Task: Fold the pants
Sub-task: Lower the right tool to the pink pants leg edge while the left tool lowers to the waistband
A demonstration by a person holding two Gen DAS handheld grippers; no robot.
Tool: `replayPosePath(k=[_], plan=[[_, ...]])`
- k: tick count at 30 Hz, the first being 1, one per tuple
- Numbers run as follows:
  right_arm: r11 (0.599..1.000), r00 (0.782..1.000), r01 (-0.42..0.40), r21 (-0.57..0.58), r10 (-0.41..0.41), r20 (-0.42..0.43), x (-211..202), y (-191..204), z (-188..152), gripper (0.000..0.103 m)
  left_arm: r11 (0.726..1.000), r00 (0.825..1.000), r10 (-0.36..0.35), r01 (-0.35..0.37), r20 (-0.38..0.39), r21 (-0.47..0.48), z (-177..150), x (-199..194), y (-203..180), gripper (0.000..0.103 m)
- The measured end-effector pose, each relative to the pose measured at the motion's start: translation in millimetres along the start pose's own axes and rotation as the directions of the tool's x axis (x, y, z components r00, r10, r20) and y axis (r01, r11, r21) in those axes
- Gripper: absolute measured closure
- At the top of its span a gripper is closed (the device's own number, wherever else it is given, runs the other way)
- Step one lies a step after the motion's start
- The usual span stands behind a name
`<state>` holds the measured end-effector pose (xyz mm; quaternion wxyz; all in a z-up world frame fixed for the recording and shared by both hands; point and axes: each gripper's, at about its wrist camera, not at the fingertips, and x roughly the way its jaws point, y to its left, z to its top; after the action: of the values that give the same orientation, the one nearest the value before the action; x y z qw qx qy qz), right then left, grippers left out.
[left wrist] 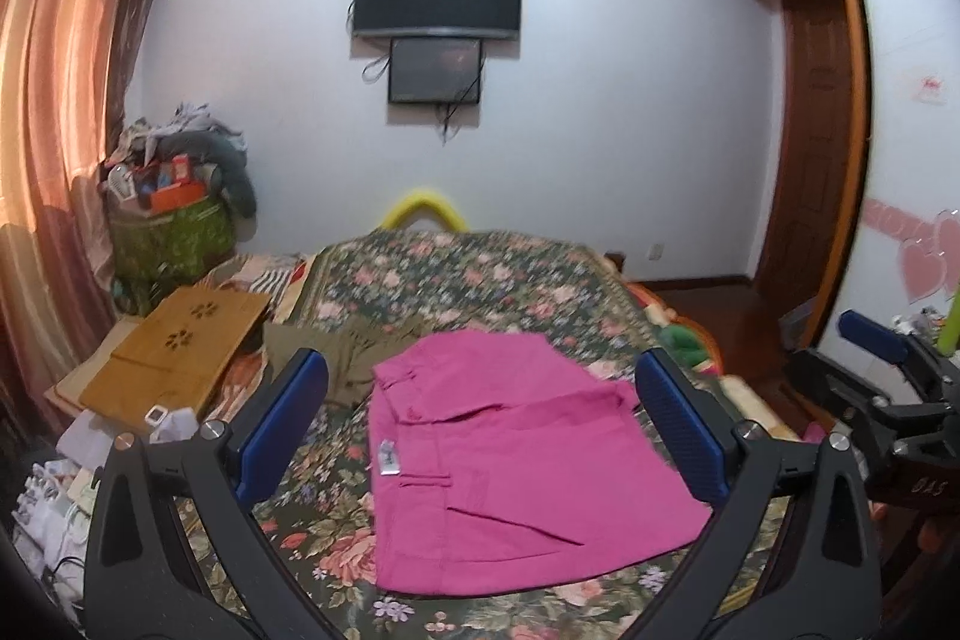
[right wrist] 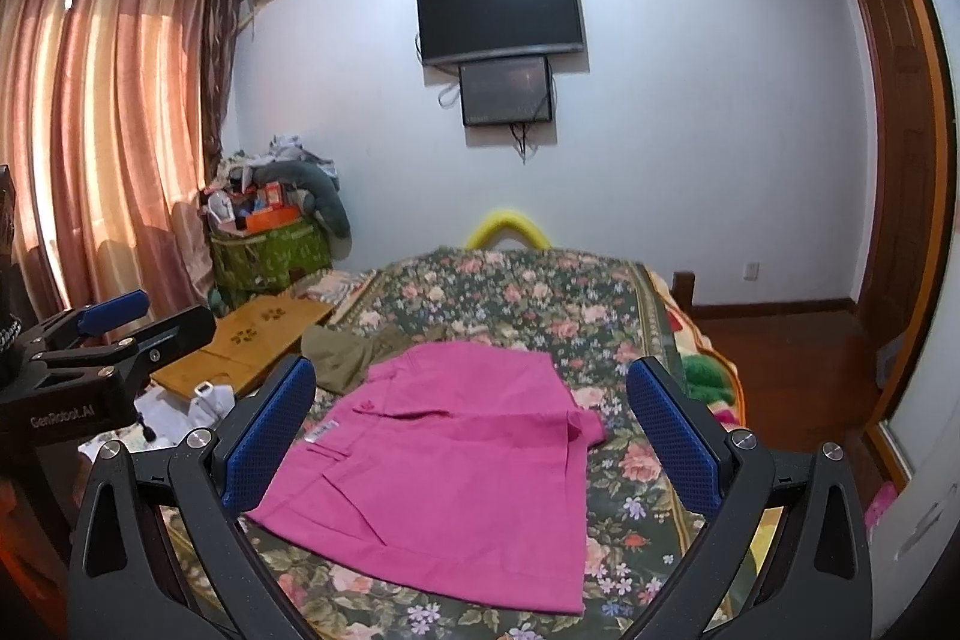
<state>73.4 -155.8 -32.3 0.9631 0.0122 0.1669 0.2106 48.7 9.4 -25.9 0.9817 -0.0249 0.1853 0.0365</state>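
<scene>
Pink pants (left wrist: pixel 510 460) lie folded into a compact rectangle on the floral bedspread (left wrist: pixel 480 280), a white label showing on their left side. In the right wrist view the same pink pants (right wrist: pixel 444 472) sit between the blue pads. My left gripper (left wrist: pixel 480 418) hovers above the pants, open and holding nothing. My right gripper (right wrist: pixel 471 430) is likewise open and empty above them. The right gripper (left wrist: pixel 882 370) shows at the right edge of the left wrist view; the left gripper (right wrist: pixel 114 322) shows at the left edge of the right wrist view.
An olive garment (left wrist: pixel 342 352) lies on the bed behind the pants. A wooden folding tray (left wrist: pixel 174 346) and papers sit left of the bed. A cluttered green bin (left wrist: pixel 174 232) stands by the curtains. The wooden floor (right wrist: pixel 798 370) and a door are to the right.
</scene>
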Motion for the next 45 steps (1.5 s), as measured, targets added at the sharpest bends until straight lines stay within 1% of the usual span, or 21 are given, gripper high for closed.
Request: replayPosePath(k=[2,5,11,17,20,21,22,24,25,27,29,30,31,32,33,35,37,38,41,43,45], plan=[[1.000,1.000,-0.003,0.007,0.003,-0.018,9,-5,-3,0.000,1.000,0.999,0.011,-0.011,-0.053,0.001,-3,21,4,0.000],[1.000,0.998,0.005,0.014,-0.004,-0.057,32,-18,-9,0.000,1.000,0.993,-0.001,-0.001,-0.119,-0.014,-8,52,14,0.000],[0.999,0.988,0.029,-0.014,-0.031,-0.149,74,-40,-22,0.000,0.999,0.976,0.029,-0.032,-0.214,-0.014,-19,110,27,0.000],[0.998,0.970,0.020,-0.051,-0.032,-0.242,116,-58,-34,0.000,0.995,0.943,0.101,-0.098,-0.317,0.026,-31,183,48,0.000],[0.998,0.954,0.013,-0.066,-0.033,-0.299,138,-67,-43,0.000,0.988,0.916,0.154,-0.134,-0.369,0.079,-45,219,56,0.000],[0.998,0.947,0.009,-0.064,-0.029,-0.320,146,-69,-46,0.000,0.987,0.912,0.159,-0.137,-0.378,0.085,-49,225,57,0.000],[0.998,0.943,0.001,-0.060,-0.021,-0.333,153,-73,-48,0.001,0.988,0.902,0.153,-0.129,-0.405,0.086,-54,237,61,0.000],[0.999,0.928,-0.015,-0.042,-0.001,-0.373,169,-82,-53,0.008,0.992,0.886,0.127,-0.104,-0.447,0.077,-59,251,67,0.000],[0.999,0.923,-0.022,-0.035,0.007,-0.385,175,-84,-54,0.013,0.994,0.873,0.107,-0.083,-0.476,0.072,-63,262,71,0.000],[0.999,0.903,-0.038,-0.011,0.029,-0.428,189,-91,-59,0.018,0.996,0.854,0.083,-0.056,-0.513,0.069,-67,274,77,0.000],[0.999,0.889,-0.046,0.005,0.043,-0.455,201,-97,-62,0.026,0.997,0.840,0.068,-0.037,-0.538,0.069,-71,283,79,0.007],[0.999,0.883,-0.049,0.010,0.048,-0.467,206,-98,-63,0.028,0.997,0.826,0.059,-0.024,-0.560,0.071,-74,290,82,0.010],[0.998,0.876,-0.054,0.016,0.055,-0.479,209,-100,-65,0.033,0.997,0.819,0.054,-0.016,-0.571,0.072,-76,292,82,0.016],[0.998,0.870,-0.059,0.019,0.061,-0.490,213,-101,-65,0.035,0.997,0.804,0.047,-0.003,-0.593,0.075,-79,298,84,0.023],[0.998,0.863,-0.066,0.019,0.067,-0.500,217,-102,-66,0.036,0.997,0.795,0.040,0.005,-0.605,0.073,-81,299,84,0.027],[0.997,0.855,-0.082,0.014,0.078,-0.513,223,-104,-67,0.039,0.998,0.768,0.009,0.037,-0.640,0.057,-85,305,85,0.042],[0.996,0.850,-0.094,0.008,0.084,-0.520,228,-104,-66,0.042,0.997,0.745,-0.027,0.066,-0.666,0.034,-88,309,86,0.050],[0.995,0.848,-0.101,0.008,0.090,-0.523,231,-106,-65,0.045,0.997,0.738,-0.038,0.073,-0.674,0.025,-89,311,86,0.053],[0.992,0.840,-0.123,0.018,0.114,-0.531,243,-109,-64,0.051,0.996,0.704,-0.072,0.093,-0.707,-0.009,-93,319,86,0.059],[0.990,0.831,-0.139,0.034,0.135,-0.540,249,-109,-64,0.057,0.994,0.680,-0.094,0.107,-0.727,-0.029,-96,325,84,0.061],[0.987,0.815,-0.155,0.044,0.153,-0.559,255,-108,-67,0.061,0.992,0.664,-0.115,0.117,-0.739,-0.050,-99,329,84,0.061]])
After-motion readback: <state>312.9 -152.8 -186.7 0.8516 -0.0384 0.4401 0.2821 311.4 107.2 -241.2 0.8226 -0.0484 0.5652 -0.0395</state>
